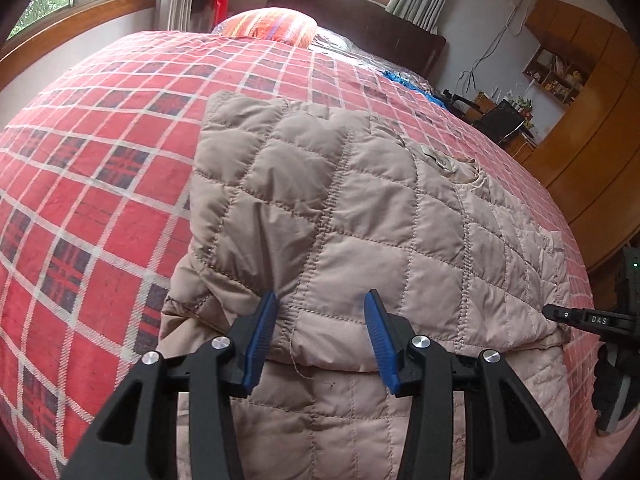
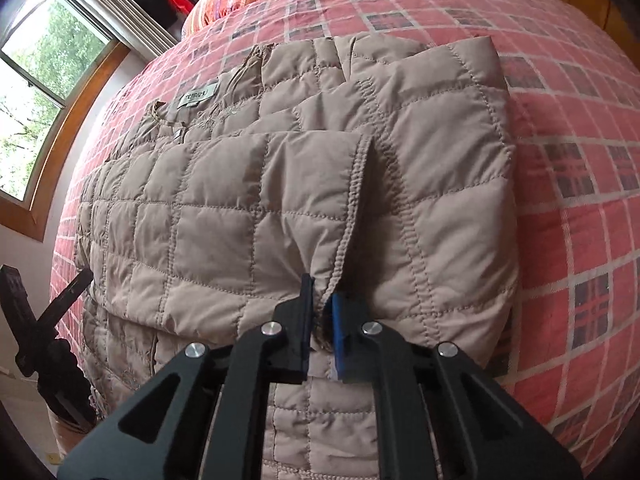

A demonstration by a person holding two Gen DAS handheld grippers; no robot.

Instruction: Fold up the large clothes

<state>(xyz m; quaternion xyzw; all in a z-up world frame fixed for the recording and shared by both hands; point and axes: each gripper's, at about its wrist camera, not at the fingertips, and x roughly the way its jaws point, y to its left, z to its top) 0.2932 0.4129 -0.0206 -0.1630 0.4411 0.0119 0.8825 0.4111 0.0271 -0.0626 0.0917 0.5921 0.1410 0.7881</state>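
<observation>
The left gripper (image 1: 322, 320) fills the bottom of its own view, black arms angled in, blue fingers (image 1: 262, 344) spread wide. Nothing sits between them; the tips rest at the near edge of a folded layer of the jacket (image 1: 360, 208), one on each side of a stitched seam.

The right gripper (image 2: 322, 312) points forward and slightly down over the same jacket. Its jaws are drawn almost together and pinch a ribbed hem (image 2: 344, 248) of the folded upper layer, the cloth rising from the tips in a ridge. One blue finger (image 2: 338, 328) shows; the other is seen only as a black edge.

The jacket, beige and quilted, lies on the bed (image 1: 100, 160) over a red plaid cover, folded into several layers. A label (image 2: 196, 96) near the collar is visible, its print too small to read. The jacket's near part runs under both tools and out of the frame.

Each tool appears at the edge of the other's view: the right one at the jacket's right side (image 1: 580, 316), the left one dark and partly cut off (image 2: 52, 312). An orange pillow (image 1: 272, 24) lies at the head of the bed. No hands are in view.
</observation>
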